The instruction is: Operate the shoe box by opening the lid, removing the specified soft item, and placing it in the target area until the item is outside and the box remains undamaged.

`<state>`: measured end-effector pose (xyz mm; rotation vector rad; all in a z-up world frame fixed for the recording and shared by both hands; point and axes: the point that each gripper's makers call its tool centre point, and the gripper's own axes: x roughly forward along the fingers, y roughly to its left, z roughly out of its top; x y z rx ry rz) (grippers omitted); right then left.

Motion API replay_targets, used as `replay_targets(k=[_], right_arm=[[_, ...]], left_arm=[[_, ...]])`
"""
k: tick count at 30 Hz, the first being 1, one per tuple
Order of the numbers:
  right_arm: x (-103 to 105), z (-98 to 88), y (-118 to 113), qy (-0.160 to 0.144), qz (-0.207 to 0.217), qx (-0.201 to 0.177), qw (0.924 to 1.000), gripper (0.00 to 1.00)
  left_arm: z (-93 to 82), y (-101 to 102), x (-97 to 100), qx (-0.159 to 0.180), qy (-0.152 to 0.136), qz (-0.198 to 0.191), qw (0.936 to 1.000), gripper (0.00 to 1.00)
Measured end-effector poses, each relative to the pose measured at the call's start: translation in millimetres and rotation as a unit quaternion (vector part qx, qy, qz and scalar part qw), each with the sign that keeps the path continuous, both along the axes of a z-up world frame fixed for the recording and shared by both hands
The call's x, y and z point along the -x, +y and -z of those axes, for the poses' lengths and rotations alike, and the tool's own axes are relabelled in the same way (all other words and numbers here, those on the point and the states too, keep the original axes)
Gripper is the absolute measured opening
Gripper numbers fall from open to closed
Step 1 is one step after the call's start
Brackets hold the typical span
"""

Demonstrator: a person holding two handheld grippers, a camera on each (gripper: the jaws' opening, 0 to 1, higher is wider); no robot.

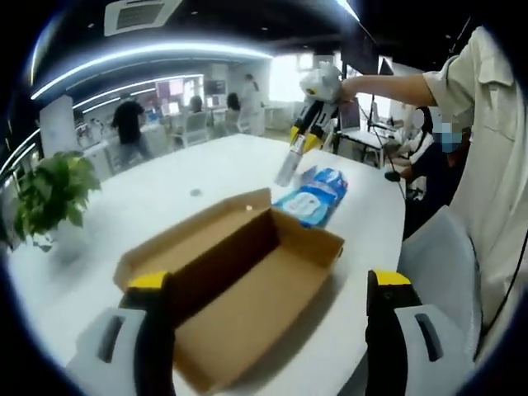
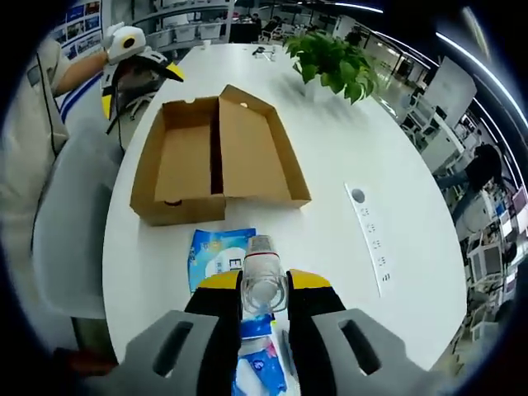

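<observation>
Shoe box [image 2: 216, 159]: brown cardboard, laid open on the white table [image 2: 330, 190], lid folded back flat beside the tray; nothing can be made out inside it in the right gripper view. In the left gripper view the box [image 1: 239, 280] is seen just beyond the left gripper [image 1: 272, 289], whose yellow-tipped jaws are spread wide with nothing between them.

Blue packet [image 2: 221, 252]: a soft, flat blue and white pack, laid on the table just outside the box, near its short end. In the left gripper view it [image 1: 313, 198] is seen beyond the far corner of the box.

Clear bottle [image 2: 264, 280]: clamped between the jaws of the right gripper [image 2: 264, 289], its base pointed forward above the blue packet. In the left gripper view the right gripper [image 1: 307, 132] is seen raised over the table, held by a person's hand, with the bottle [image 1: 289, 167] slanting down from it towards the packet.

Potted plant [image 2: 334, 62]: green, set on the table well apart from the box.

Power strip [image 2: 370, 235]: set flush in the table, beside the box.

Grey chair [image 2: 70, 223]: drawn up at the table edge.
</observation>
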<state>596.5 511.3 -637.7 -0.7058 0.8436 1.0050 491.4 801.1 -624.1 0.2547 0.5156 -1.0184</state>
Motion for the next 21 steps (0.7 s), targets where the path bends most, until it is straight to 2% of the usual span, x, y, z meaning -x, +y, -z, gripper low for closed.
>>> replay_targets(k=[10, 18, 21], right_arm=[[-24.3, 17.2, -9.8, 0.028, 0.005, 0.04, 0.9988, 0.18], [-31.6, 34.4, -10.5, 0.049, 0.005, 0.068, 0.9965, 0.18], [-34.9, 43.8, -14.1, 0.048, -0.005, 0.092, 0.9946, 0.18]], left_arm=[[-5.1, 12.6, 10.7, 0.006, -0.003, -0.028, 0.9996, 1.0], [-7.0, 27.8, 17.4, 0.009, -0.003, -0.053, 0.9986, 1.0], [-5.3, 32.7, 20.0, 0.008, 0.0, -0.061, 0.9981, 1.0]])
